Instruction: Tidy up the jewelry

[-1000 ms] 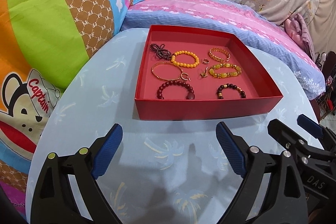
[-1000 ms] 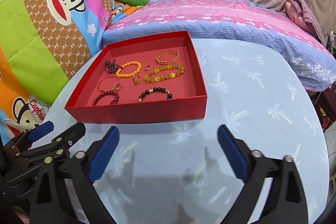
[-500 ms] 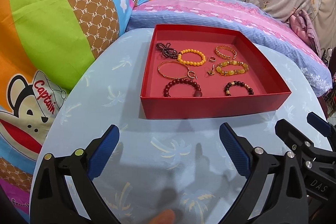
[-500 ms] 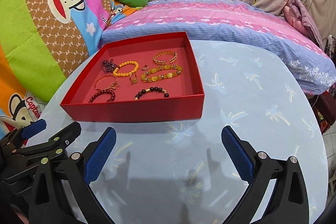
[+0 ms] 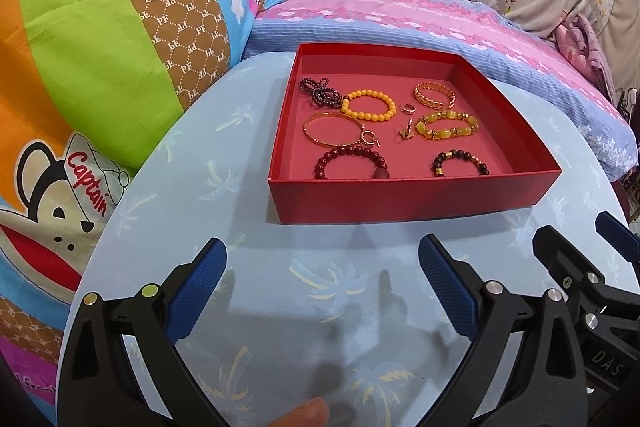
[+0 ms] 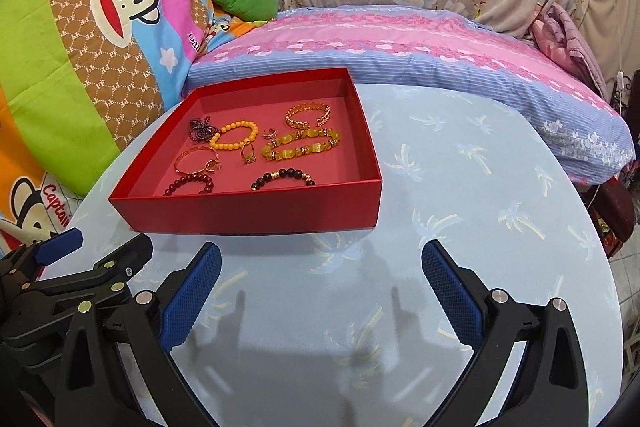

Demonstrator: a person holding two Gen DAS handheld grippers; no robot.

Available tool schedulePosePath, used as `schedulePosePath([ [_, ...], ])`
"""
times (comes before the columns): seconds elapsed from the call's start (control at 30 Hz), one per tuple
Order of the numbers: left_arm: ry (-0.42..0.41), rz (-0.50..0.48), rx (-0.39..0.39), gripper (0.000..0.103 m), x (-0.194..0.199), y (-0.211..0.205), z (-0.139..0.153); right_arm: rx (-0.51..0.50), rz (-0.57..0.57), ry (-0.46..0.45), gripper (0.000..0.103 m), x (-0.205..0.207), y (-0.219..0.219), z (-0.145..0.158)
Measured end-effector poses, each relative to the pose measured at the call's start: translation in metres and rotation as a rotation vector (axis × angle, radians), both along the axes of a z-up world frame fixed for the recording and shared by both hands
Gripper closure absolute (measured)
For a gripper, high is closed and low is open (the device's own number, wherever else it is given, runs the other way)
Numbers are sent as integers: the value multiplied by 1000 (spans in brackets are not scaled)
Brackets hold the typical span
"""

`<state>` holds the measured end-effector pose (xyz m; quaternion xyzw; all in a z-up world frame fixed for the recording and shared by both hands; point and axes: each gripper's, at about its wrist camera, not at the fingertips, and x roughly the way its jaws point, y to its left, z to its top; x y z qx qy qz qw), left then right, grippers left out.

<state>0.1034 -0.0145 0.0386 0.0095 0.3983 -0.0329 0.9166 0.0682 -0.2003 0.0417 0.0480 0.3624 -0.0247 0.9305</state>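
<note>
Pale-blue palm-print table [image 6: 460,187] is carrying the red jewelry tray [image 5: 400,199] beside cartoon bedding [image 5: 80,47], while the left gripper [image 5: 322,283] and right gripper [image 6: 320,287] are hovering wide open, empty.

A: Left cam status?
B: Left gripper [image 5: 322,281] wide apart, nothing between the blue pads [image 5: 198,289], hovering over the pale blue table [image 5: 192,187]. Red tray [image 5: 404,197] sits just ahead of the fingertips, shifted toward the right finger.
A: Contents?
B: Dark red bead bracelet [image 5: 350,161] and black-gold bracelet [image 5: 460,161] nearest the fingers. Gold bangle [image 5: 332,135], yellow bead bracelet [image 5: 370,105], yellow-green stone bracelet [image 5: 446,125] further ahead. Right gripper [image 5: 588,267] just outside the right finger.
</note>
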Motion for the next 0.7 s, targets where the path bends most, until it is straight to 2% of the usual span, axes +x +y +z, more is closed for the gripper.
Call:
schedulePosePath([
  [0.7, -26, 13, 18, 11, 1, -2, -4, -7, -23, -26, 6, -2, -2, -5],
])
